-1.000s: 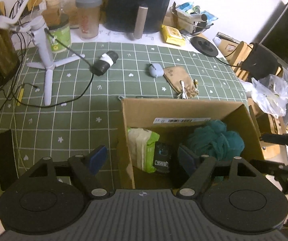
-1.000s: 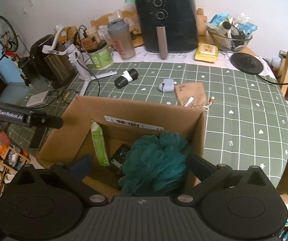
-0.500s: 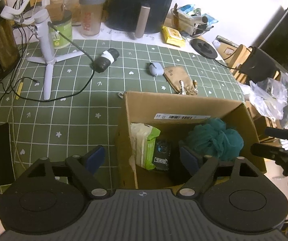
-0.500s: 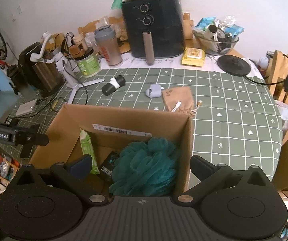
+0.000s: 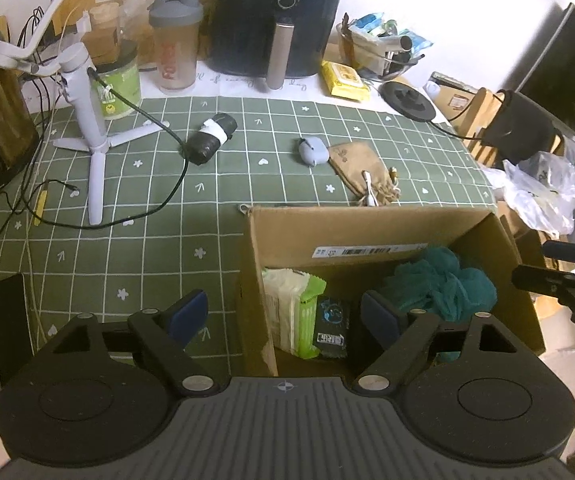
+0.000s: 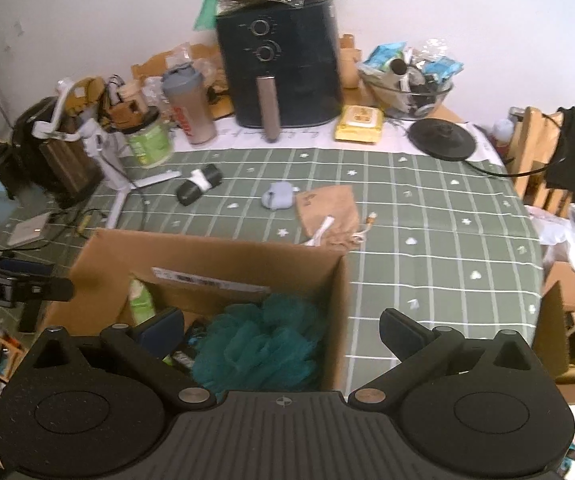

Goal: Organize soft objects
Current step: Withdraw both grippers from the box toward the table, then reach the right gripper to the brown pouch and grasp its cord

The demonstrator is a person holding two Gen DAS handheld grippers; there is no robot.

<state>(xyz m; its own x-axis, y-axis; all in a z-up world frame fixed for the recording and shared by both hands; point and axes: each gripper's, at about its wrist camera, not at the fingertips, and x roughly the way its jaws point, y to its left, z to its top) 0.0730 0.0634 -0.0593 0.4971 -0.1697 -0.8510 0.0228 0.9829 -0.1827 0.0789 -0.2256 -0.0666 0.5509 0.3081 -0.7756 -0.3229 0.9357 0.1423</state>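
While over box (image 5: 367,228), both tools wide, empty.

The worktop (image 5: 135,240) wears a green grid cloth dotted with small white shapes. On it stands an open cardboard box (image 5: 367,224) at the near edge; beyond that lie a tan drawstring pouch (image 5: 361,168) (a white cable end rests on it), a grey earbud case (image 5: 313,151) just beside the pouch, a black roll with a white band (image 5: 211,139), and a white tripod (image 5: 89,120). A black air fryer (image 5: 279,16) stands at the back
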